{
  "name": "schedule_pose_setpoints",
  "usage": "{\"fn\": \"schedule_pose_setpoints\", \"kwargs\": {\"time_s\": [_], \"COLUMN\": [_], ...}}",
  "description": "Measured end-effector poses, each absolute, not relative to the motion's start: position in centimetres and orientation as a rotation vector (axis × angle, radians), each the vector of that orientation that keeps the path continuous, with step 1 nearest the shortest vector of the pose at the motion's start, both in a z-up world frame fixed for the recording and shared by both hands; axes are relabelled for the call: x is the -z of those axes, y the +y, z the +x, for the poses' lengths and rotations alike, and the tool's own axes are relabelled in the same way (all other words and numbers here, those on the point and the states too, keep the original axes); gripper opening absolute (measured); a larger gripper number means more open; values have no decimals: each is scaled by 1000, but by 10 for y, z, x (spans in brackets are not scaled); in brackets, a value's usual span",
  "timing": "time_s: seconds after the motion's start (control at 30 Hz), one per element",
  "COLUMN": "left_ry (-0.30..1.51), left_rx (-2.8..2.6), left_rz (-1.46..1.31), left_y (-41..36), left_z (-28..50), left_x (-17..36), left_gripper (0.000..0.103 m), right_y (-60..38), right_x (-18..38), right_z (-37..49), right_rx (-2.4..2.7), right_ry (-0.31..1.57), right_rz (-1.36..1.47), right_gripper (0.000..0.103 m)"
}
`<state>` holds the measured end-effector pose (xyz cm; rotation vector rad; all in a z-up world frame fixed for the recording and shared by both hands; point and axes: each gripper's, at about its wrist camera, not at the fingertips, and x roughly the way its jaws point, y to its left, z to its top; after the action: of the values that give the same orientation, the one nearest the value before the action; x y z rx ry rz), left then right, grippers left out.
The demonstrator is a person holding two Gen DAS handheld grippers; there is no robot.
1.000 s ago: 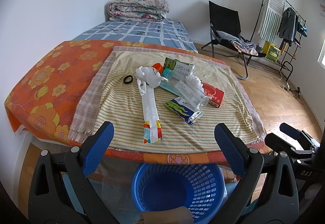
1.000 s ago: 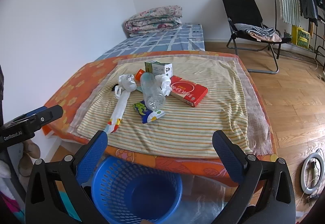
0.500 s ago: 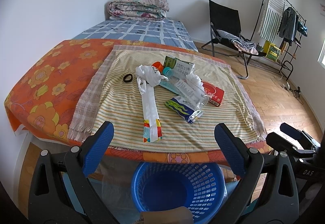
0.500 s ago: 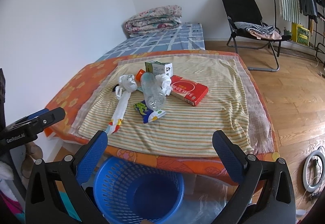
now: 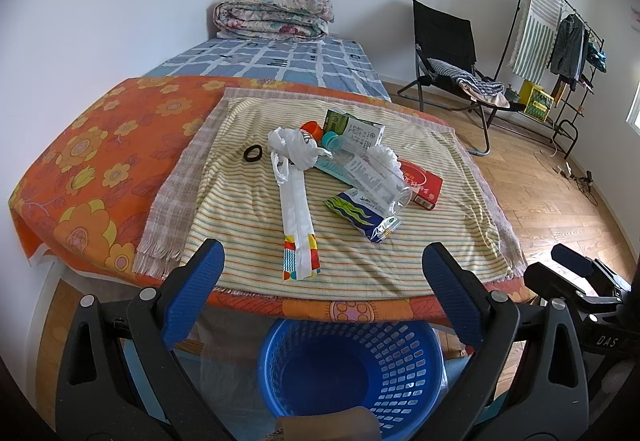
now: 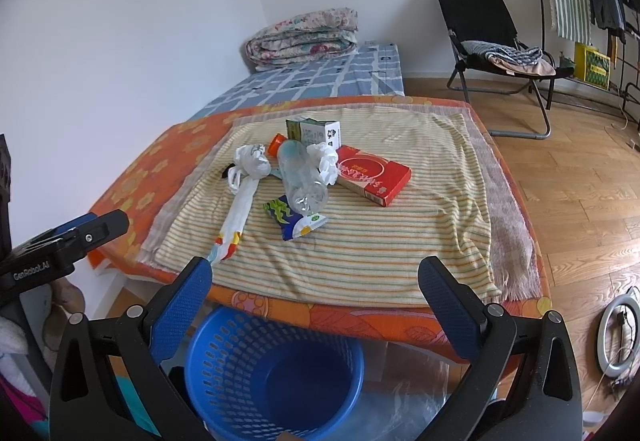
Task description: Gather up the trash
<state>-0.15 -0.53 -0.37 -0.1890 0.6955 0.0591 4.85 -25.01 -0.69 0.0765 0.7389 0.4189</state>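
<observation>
I hold both grippers low at the near edge of the table. My left gripper has its blue pads spread wide apart, gripping nothing, and my right gripper is just as wide and bare. In the right view, the side of my left gripper reads "GenRobot.AI"; in the left view, my right gripper shows "DAS".

The trash lies in 1 heap at the middle of the striped cloth on the table. A clear bottle with a teal cap lies on its side, its printed label too small to read. Its base rests on a blue and green wrapper. Beside it is a red box with white script I cannot make out. Behind the bottle stands a green and white carton with small print, unreadable. A white bag stretches toward me, its near end printed in bright colours. Crumpled white plastic sits between bottle and box. An orange cap and a black ring lie at the heap's left.

The blue basket stands on the floor under the table edge, between my pads in both views.
</observation>
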Motion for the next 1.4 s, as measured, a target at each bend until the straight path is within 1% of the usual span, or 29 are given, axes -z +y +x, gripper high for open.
{"fn": "schedule_pose_setpoints", "kwargs": {"time_s": [1.13,1.4], "left_ry": [702,712], "left_rx": [-61,-69], "left_rz": [-190,-194], "left_y": [-5,-3], "left_z": [0,-6], "left_x": [4,20], "left_gripper": [101,101], "right_y": [-248,-248], "right_x": [10,11], "right_z": [51,54], "right_rx": [-437,-453], "right_ry": [764,765], "right_rz": [93,122], "right_gripper": [102,102]}}
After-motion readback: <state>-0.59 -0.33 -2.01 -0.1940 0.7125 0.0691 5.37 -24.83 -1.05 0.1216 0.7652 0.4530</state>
